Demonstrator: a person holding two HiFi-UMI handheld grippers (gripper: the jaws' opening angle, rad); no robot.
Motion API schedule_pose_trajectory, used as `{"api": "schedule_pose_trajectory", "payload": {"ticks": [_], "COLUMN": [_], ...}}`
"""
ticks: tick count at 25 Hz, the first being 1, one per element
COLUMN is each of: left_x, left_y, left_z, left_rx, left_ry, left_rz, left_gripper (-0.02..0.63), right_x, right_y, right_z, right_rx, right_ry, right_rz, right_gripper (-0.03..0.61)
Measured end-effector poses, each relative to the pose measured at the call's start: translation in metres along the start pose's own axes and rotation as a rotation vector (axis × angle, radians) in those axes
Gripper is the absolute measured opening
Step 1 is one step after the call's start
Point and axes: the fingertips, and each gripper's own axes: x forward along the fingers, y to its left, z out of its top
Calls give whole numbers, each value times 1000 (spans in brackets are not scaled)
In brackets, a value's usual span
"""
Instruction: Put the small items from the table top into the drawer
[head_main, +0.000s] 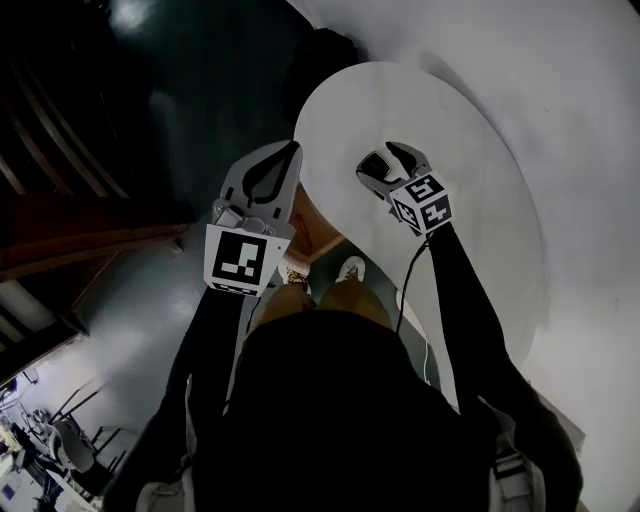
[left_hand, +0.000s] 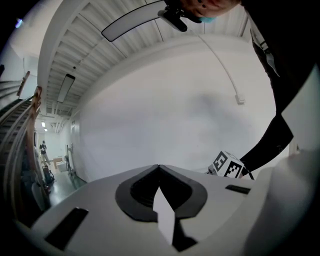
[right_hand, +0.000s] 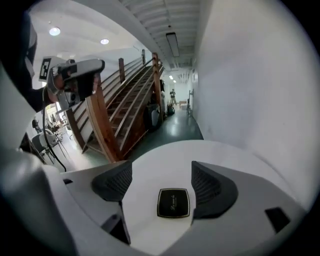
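A: White round table (right_hand: 165, 150): a black square case (right_hand: 173, 203) lies untouched between the wide-open jaws of the right gripper (right_hand: 162, 181).
B: Left gripper (left_hand: 159, 170) closed, empty. The right should lower squarely, pinching opposite edges.

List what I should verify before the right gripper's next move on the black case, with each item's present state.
1. Fingers of the right gripper apart: ok.
2. The black case lies flat on the table, between those fingers: ok.
3. Fingers pressing on the black case: not ok, both stand clear of it.
4. The left gripper out of the way: ok, shut, off by the table's edge.
5. The drawer open to receive it: cannot tell, no view shows it plainly.
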Motion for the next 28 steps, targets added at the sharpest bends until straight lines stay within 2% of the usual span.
{"api": "schedule_pose_trajectory", "payload": {"ticks": [8,13,15,23,25,28], "left_x": [-23,-31,-33,-41,-41,-41], "left_y": [9,14,16,15,15,12], "left_z": [-18,-23,-23,-27,-31,-32], "left_rx": [-18,-55,-55,-52,-39,-33], "left_ry": [50,69,73,69,70,70], "left_rz": [71,108,118,119,109,98], "left_gripper": [14,14,14,14,14,14], "right_x": [38,48,48,44,42,27], "right_y": [-18,-28,-32,-31,-28,-25], "right_z": [-74,-95,-101,-96,-77,-37], "right_rx": [26,15,-15,-148,-143,-84], "right_ry": [250,345,369,376,316,180], "right_rz": [74,83,62,2,-20,-52], "right_gripper": [385,385,383,353,353,353]}}
